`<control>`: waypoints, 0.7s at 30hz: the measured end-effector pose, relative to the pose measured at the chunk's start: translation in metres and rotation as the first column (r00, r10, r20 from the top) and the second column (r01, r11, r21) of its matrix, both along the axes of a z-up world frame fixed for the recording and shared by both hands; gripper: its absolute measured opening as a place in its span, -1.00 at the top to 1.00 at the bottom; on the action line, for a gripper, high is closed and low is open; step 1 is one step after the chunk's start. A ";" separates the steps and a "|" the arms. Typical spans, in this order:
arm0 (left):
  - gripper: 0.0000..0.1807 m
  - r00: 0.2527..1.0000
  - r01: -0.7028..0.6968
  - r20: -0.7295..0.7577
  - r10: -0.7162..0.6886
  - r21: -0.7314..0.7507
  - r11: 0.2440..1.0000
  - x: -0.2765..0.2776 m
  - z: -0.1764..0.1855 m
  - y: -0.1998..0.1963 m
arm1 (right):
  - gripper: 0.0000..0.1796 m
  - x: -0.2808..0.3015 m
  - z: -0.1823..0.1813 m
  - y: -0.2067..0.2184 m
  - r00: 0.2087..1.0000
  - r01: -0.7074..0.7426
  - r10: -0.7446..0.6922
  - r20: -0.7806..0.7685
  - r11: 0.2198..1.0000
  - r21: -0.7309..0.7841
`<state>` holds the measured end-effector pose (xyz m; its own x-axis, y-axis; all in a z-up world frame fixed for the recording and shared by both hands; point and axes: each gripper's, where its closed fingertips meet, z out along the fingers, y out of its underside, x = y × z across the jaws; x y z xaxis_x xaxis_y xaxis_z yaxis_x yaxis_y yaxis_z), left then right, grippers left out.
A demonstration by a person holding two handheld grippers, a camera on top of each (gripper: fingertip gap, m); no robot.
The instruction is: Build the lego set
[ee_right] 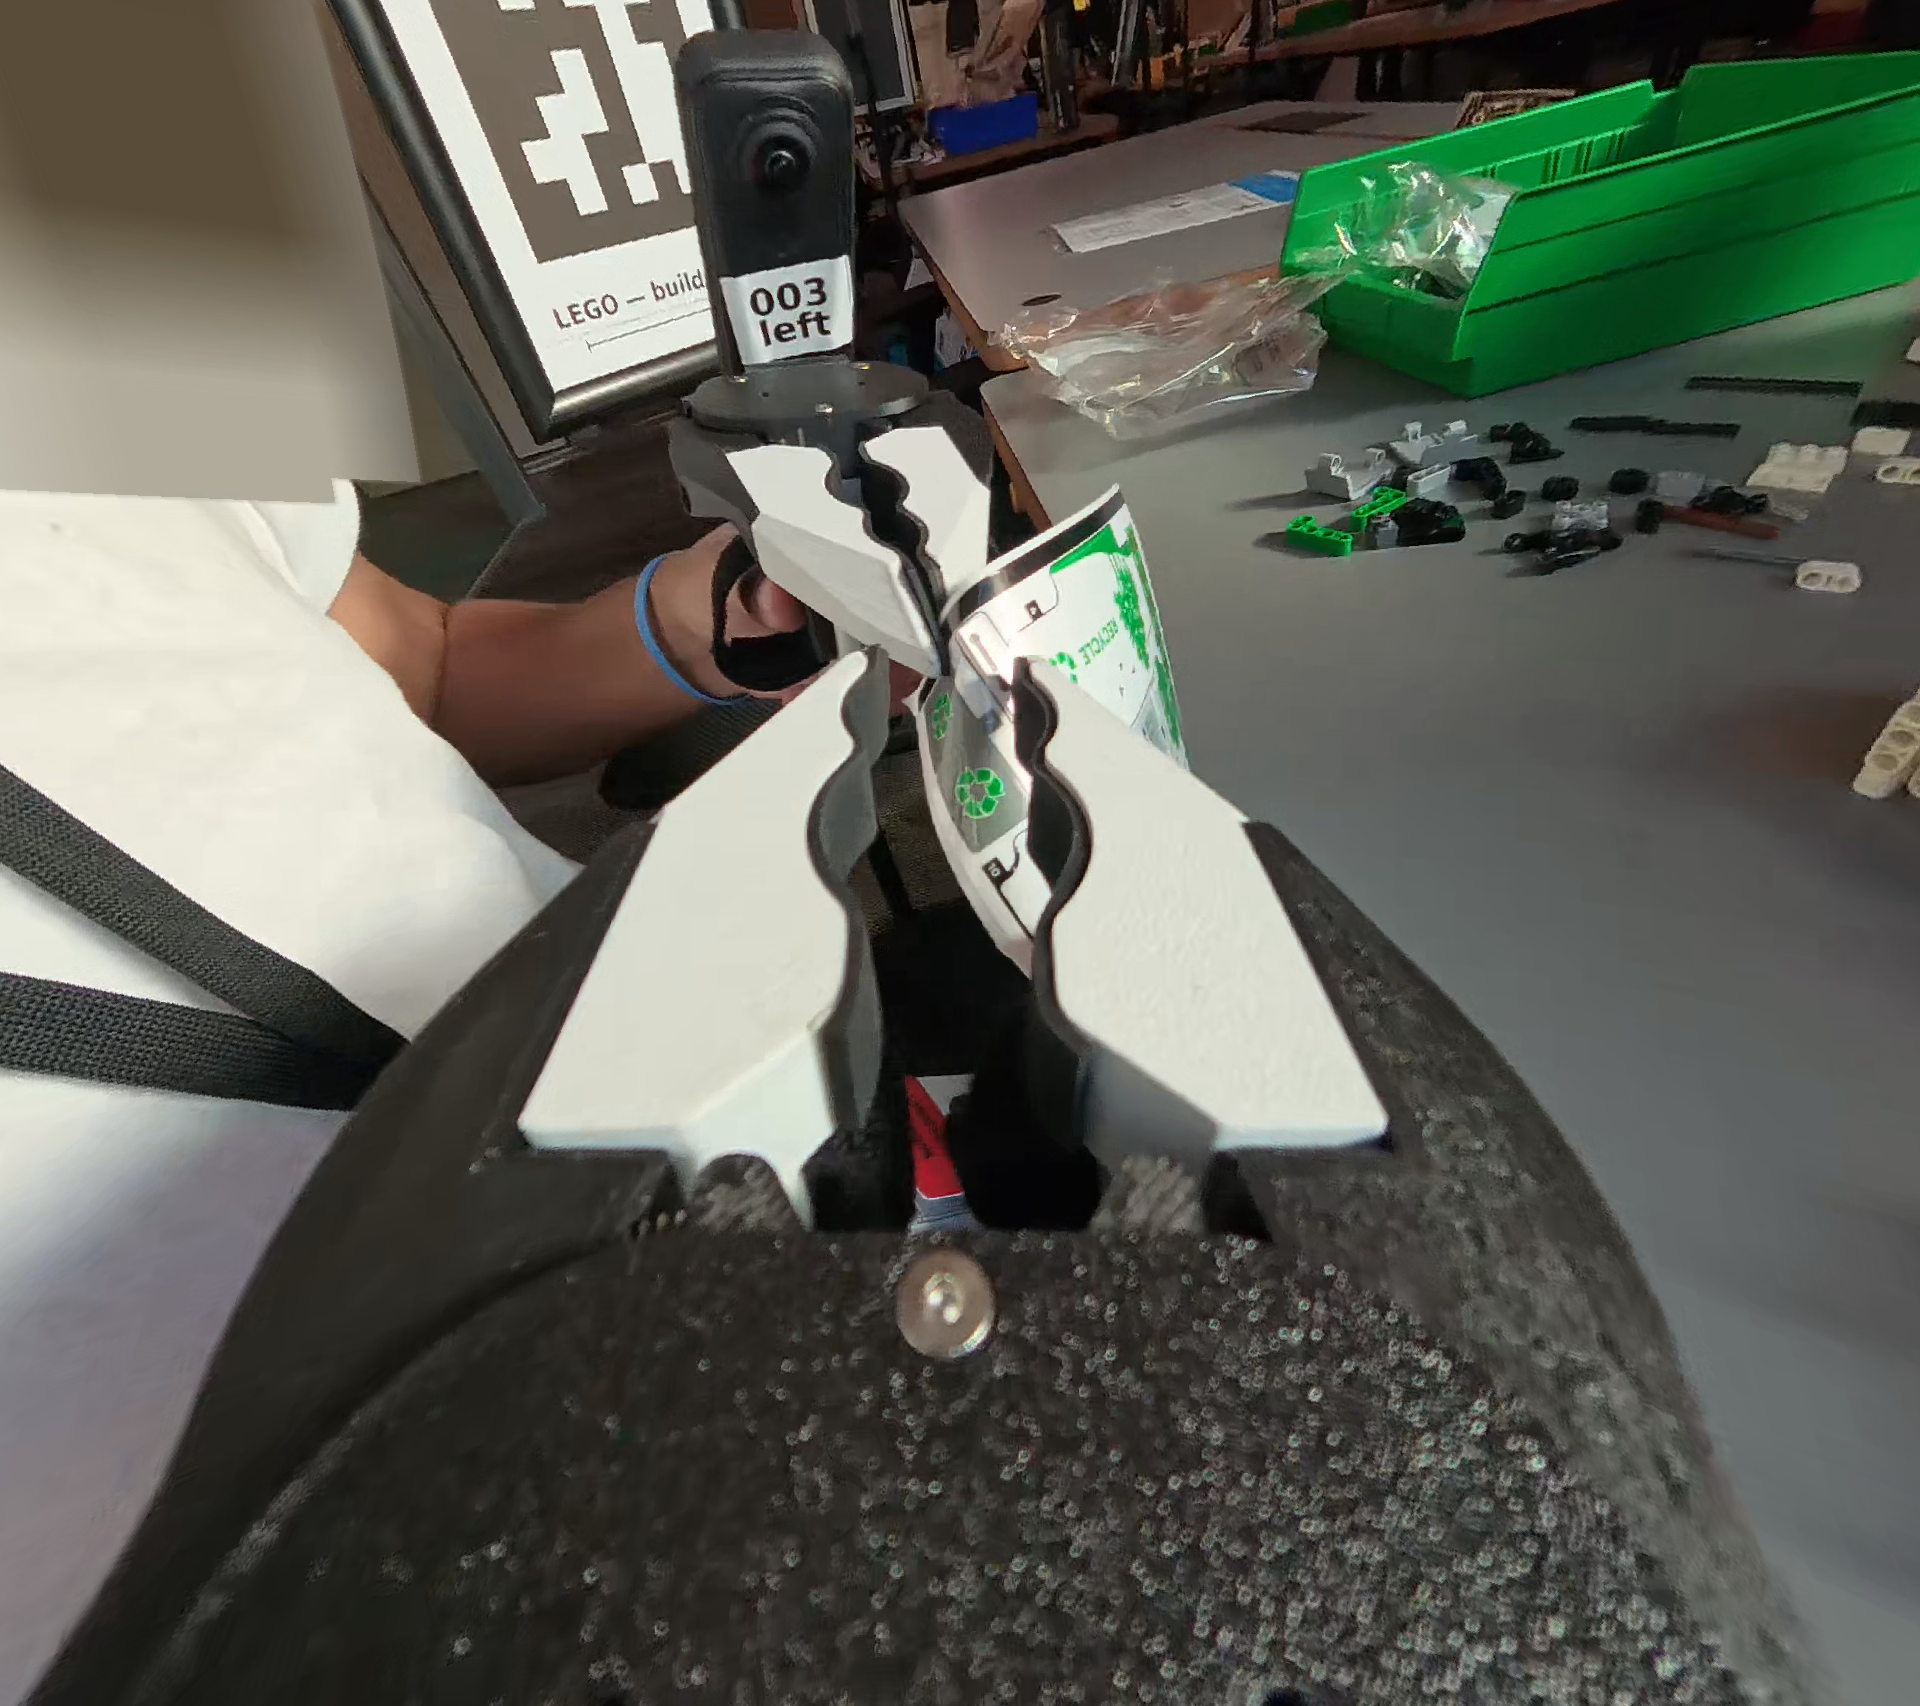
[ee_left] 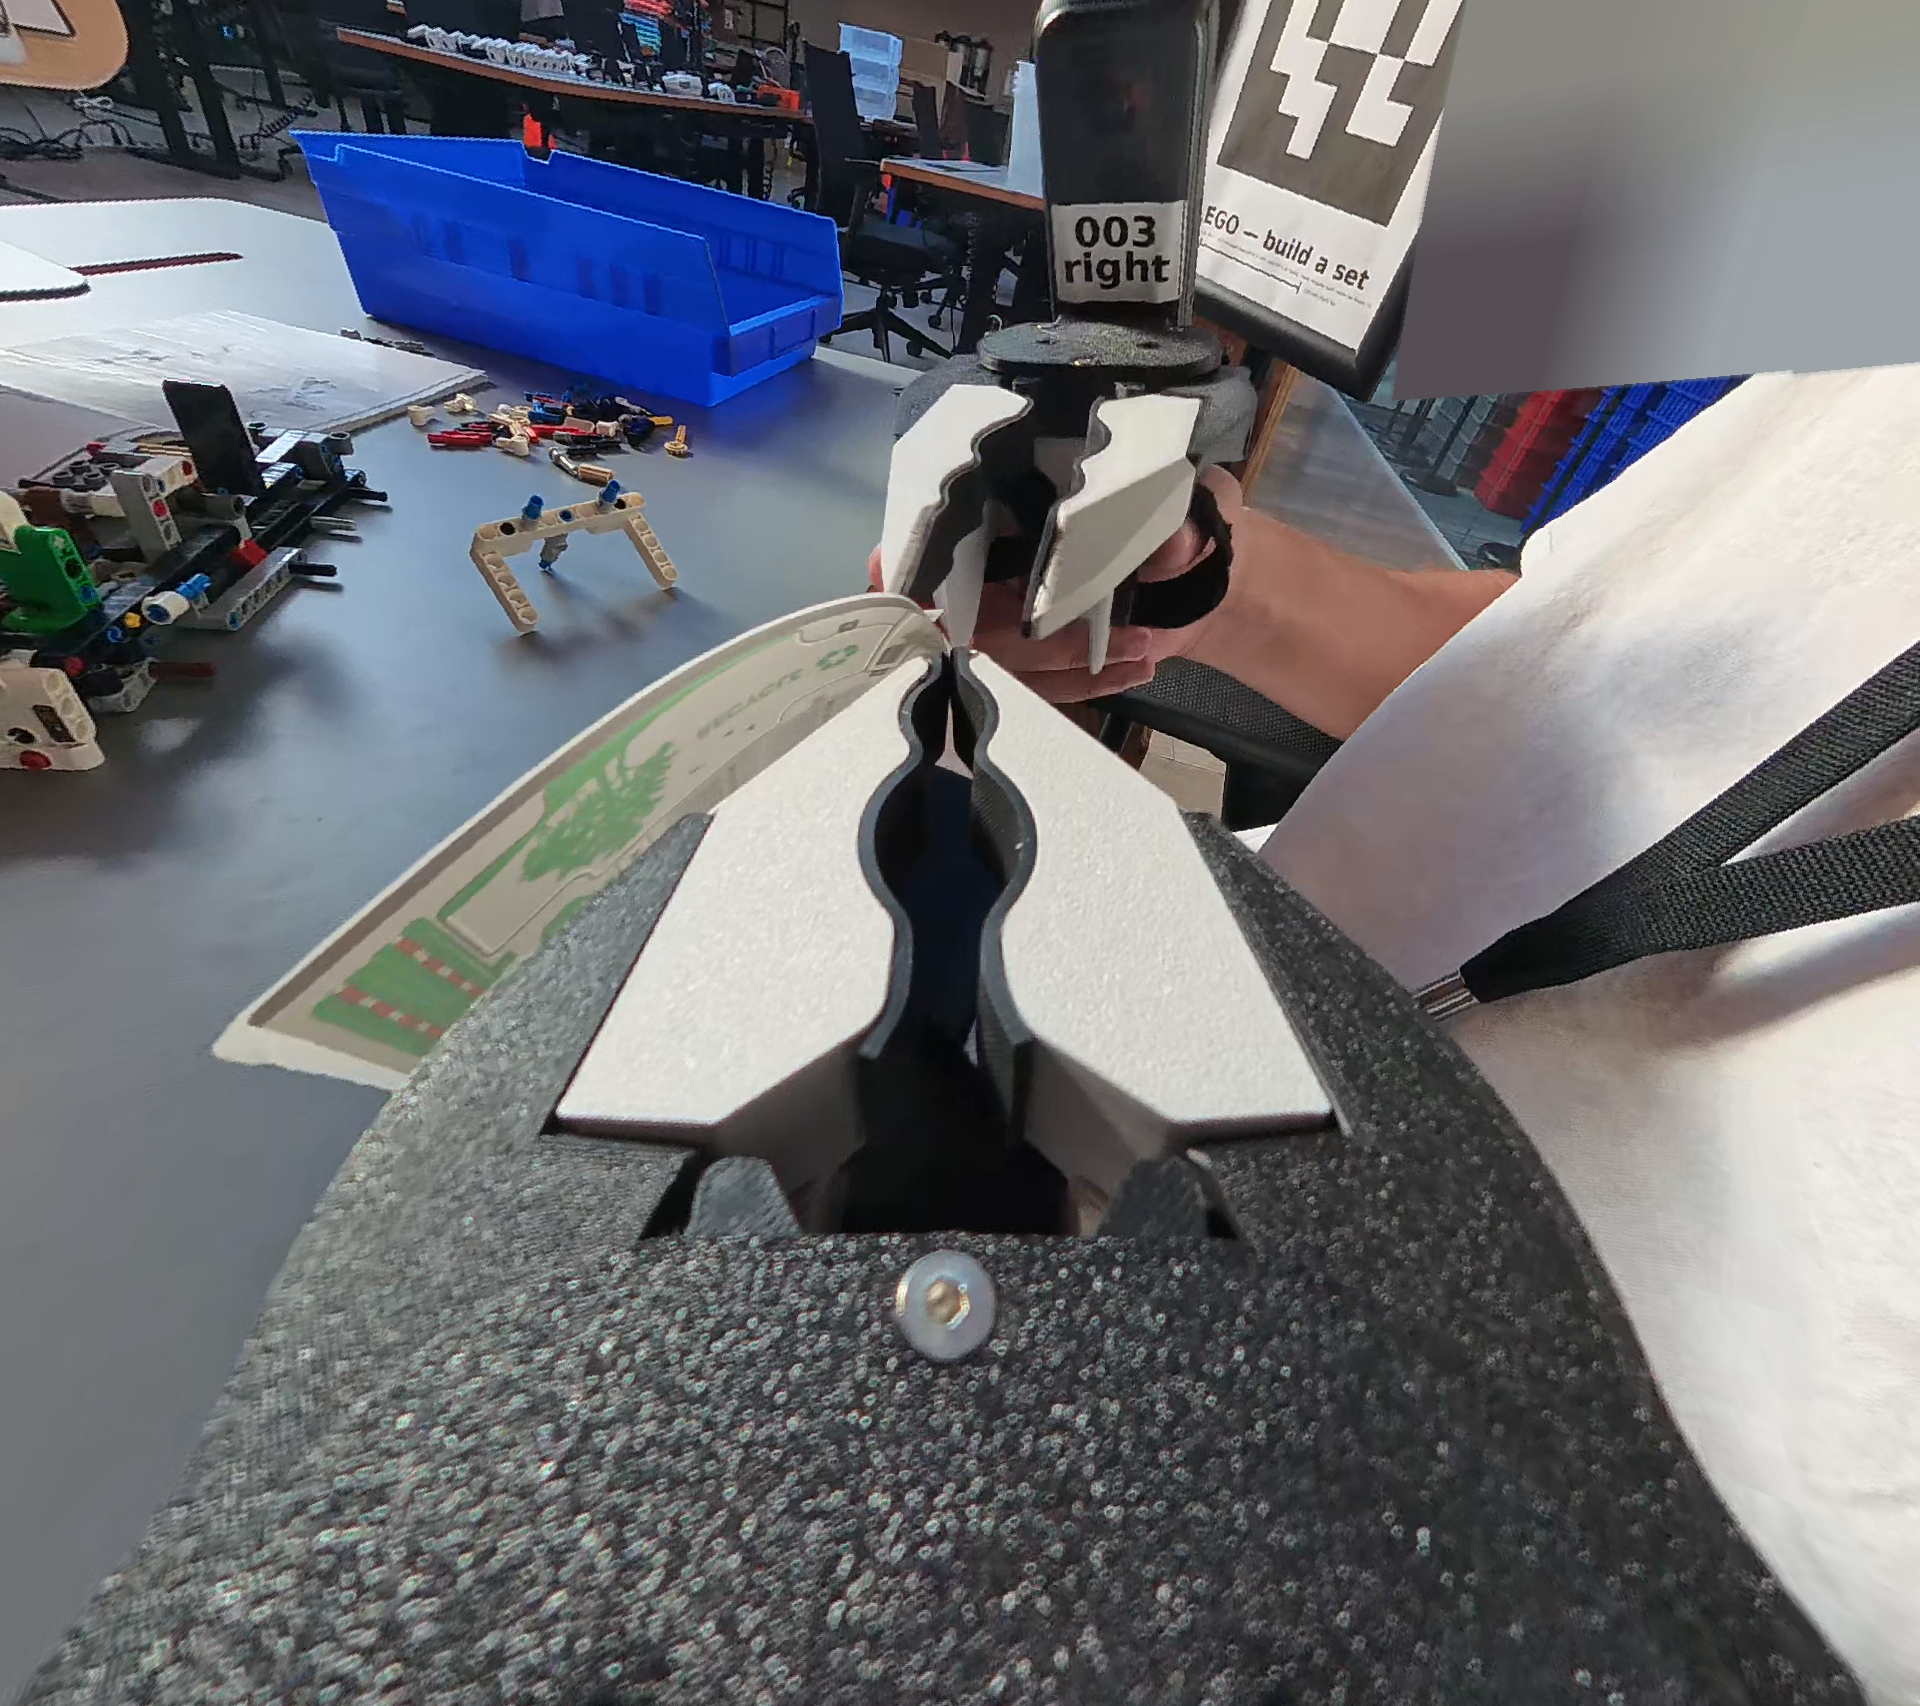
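Observation:
My left gripper (ee_left: 951, 669) is shut on the edge of a white and green sticker sheet (ee_left: 623, 815) and holds it curled above the grey table (ee_left: 312, 825). The right wrist view shows that gripper (ee_right: 920, 617) pinching the sheet (ee_right: 1091, 617). My right gripper (ee_right: 945, 674) is open, its tips on either side of the sheet's near corner, where a small sticker edge shows. It also shows in the left wrist view (ee_left: 1029, 633), pointing down at the pinched corner. A partly built lego model (ee_left: 114, 576) stands at the left.
A tan lego frame (ee_left: 571, 544) and loose pieces (ee_left: 551, 425) lie before a blue bin (ee_left: 582, 264). The right side has a green bin (ee_right: 1610, 254), an empty plastic bag (ee_right: 1174, 357) and scattered black, grey and green pieces (ee_right: 1507, 503). A person's white shirt is close behind both grippers. Less than 4 cm separates the two grippers' tips. From either gripper's tips it is about 25 cm to the partly built lego model (ee_left: 114, 576).

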<state>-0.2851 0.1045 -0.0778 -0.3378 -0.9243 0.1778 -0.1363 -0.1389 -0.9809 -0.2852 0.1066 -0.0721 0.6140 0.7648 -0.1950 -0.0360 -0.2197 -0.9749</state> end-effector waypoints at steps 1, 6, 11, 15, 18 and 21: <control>1.00 1.000 0.005 0.002 -0.005 -0.003 1.000 0.000 0.000 -0.001 | 0.75 -0.002 -0.001 0.000 1.000 -0.009 0.009 0.004 1.000 -0.008; 1.00 1.000 0.022 0.004 -0.022 -0.001 1.000 0.002 0.000 -0.008 | 0.84 -0.002 0.000 -0.002 0.998 -0.042 0.040 -0.049 0.999 -0.035; 1.00 0.999 0.033 0.003 -0.033 0.015 0.999 0.003 0.000 -0.013 | 0.93 0.000 -0.001 -0.003 0.998 -0.039 0.037 -0.047 0.999 -0.032; 1.00 1.000 0.024 -0.003 -0.024 0.032 0.999 0.005 -0.001 -0.013 | 0.94 0.001 -0.002 -0.003 0.998 -0.044 0.042 -0.054 0.998 -0.038; 1.00 1.000 0.024 -0.006 -0.024 0.026 0.999 0.005 -0.001 -0.012 | 0.96 0.002 -0.003 -0.003 0.997 -0.048 0.046 -0.063 0.998 -0.044; 1.00 1.000 0.022 -0.010 -0.021 0.028 0.999 0.005 -0.003 -0.012 | 0.99 0.001 -0.004 -0.002 0.996 -0.053 0.050 -0.068 0.997 -0.047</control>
<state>-0.2803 0.0928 -0.0806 -0.3561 -0.9214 0.1555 -0.1483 -0.1086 -0.9830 -0.2838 0.1043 -0.0757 0.5583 0.7837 -0.2723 -0.0883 -0.2702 -0.9587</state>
